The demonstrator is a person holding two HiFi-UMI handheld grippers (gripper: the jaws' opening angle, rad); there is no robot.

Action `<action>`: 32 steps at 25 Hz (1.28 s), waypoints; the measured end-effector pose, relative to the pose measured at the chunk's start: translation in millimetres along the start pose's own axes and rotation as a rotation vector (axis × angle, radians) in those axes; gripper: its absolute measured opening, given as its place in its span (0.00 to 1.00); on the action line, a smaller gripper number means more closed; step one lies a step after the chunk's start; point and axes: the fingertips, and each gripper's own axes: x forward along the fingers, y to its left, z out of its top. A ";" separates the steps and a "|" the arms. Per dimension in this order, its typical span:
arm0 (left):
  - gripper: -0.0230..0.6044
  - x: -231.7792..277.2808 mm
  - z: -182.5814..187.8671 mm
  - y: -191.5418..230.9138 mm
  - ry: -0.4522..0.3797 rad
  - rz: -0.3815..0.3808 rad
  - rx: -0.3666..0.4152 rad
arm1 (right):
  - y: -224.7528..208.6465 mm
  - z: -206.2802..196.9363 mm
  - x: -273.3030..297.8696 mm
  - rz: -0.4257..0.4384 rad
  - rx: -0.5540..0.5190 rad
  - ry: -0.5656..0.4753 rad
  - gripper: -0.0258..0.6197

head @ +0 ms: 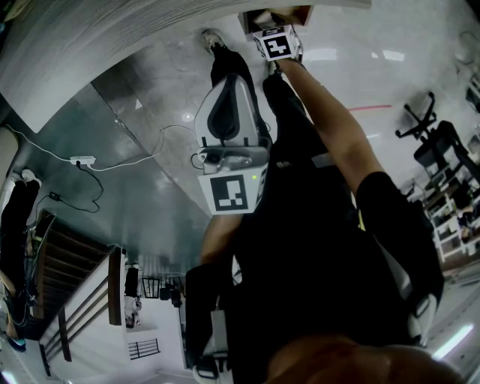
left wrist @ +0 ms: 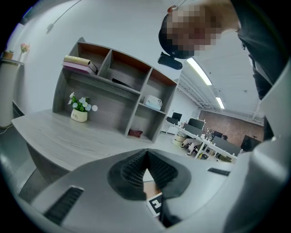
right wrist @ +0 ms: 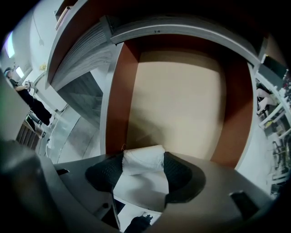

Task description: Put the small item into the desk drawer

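Head view: R arm stretched fwd. The right gripper (head: pixel 268 26) has its tip inside the open desk drawer (head: pixel 300 13) at the top of the frame. The left gripper (head: pixel 231 84) hangs mid-frame over the floor, well apart from the drawer, doing no work.

Left gripper view: left gripper (left wrist: pixel 146 158) has its pads pressed together w/ nothing between them. Beyond it are the desk top (left wrist: pixel 68 136), a shelf unit (left wrist: pixel 113 91) and a small flower pot (left wrist: pixel 79 114).

Right gripper view: right gripper (right wrist: pixel 143 164) is closed partway, clamped on the small item (right wrist: pixel 143 159), a white roll or packet seated crosswise between the pads. Item sits above the drawer's bare beige floor (right wrist: pixel 177 100), red-brown side wall (right wrist: pixel 116 91) to the left. Can't tell whether it touches the floor yet.

Handling, my read: item looks soft, light and squashy, prob. paper or fabric, not fragile and not slippery. Pads bite its middle, which suits it: ends would fold or slip. Light pinch is enough. Should drop flat w/o rolling far once the jaws open low over the drawer floor.
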 end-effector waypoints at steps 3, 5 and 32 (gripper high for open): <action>0.03 -1.6 -1.8 1.9 0.000 0.001 0.000 | 1.0 -1.1 1.1 -0.007 -0.011 -0.001 0.45; 0.03 -1.7 -2.2 3.9 0.000 0.003 -0.001 | 2.2 -0.5 1.9 -0.009 -0.015 -0.002 0.45; 0.03 -21.6 17.7 -25.7 -0.049 0.001 0.043 | -7.0 4.0 -36.9 0.016 0.051 -0.074 0.41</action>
